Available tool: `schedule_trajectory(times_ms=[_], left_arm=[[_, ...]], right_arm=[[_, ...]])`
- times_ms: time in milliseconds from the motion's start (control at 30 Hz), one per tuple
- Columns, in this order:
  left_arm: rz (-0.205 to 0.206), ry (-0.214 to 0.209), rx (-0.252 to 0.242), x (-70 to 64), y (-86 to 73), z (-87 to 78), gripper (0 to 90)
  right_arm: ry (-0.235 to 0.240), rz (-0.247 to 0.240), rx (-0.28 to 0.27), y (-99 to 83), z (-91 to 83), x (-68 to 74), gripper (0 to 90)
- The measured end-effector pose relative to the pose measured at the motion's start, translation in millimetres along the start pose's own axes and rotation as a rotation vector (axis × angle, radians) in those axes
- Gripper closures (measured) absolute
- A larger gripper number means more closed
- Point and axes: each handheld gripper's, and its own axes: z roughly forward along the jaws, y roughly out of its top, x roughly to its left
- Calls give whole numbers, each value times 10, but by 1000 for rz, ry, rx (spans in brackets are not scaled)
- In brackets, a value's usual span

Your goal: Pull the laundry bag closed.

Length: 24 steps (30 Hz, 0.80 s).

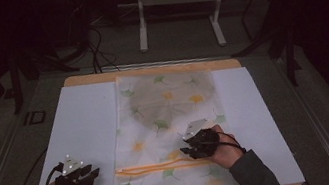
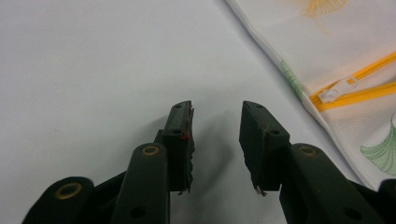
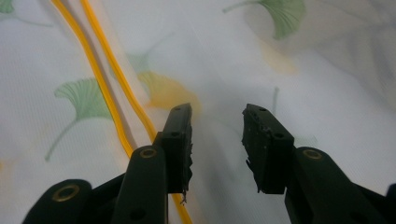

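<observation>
The left hand-held gripper (image 1: 80, 173) is resting low at the near left corner of the desk (image 1: 148, 69), its black jaws standing apart with nothing between them. In the left gripper view the left hand-held gripper (image 2: 216, 122) is hovering just over the bare white sheet (image 2: 93, 70) that covers the desk top, pointing toward the edge of a mesh bag (image 2: 345, 56). The hand holding it is lying flat at the desk's near edge, with a cable looping back from it along the wrist.

The right hand-held gripper (image 1: 190, 150) is sitting over the near part of the mesh bag (image 1: 170, 122), jaws pointing to the person's left. In the right gripper view the right hand-held gripper (image 3: 217, 119) is also standing open, gripping nothing, poised just above the fabric. The right hand (image 1: 219, 146) is wrapping around it from the right, and a dark grey sleeve (image 1: 254, 173) is coming in from the bottom edge.

The mesh bag is lying flat down the middle of the white sheet, printed with green and yellow ginkgo leaves. Its orange zipper (image 1: 164, 166) is running across near the front end, just beside the right jaws. The white zipper pull (image 2: 334, 91) is lying at the bag's left edge. No writing or label is legible anywhere.
</observation>
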Motion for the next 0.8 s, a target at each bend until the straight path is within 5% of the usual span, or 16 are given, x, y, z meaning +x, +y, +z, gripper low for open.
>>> schedule_trajectory(times_ms=[800], left_arm=[[10,-22,-7,-16,0,10,633]], right_arm=[[87,-112,-16,539,291,261,634]])
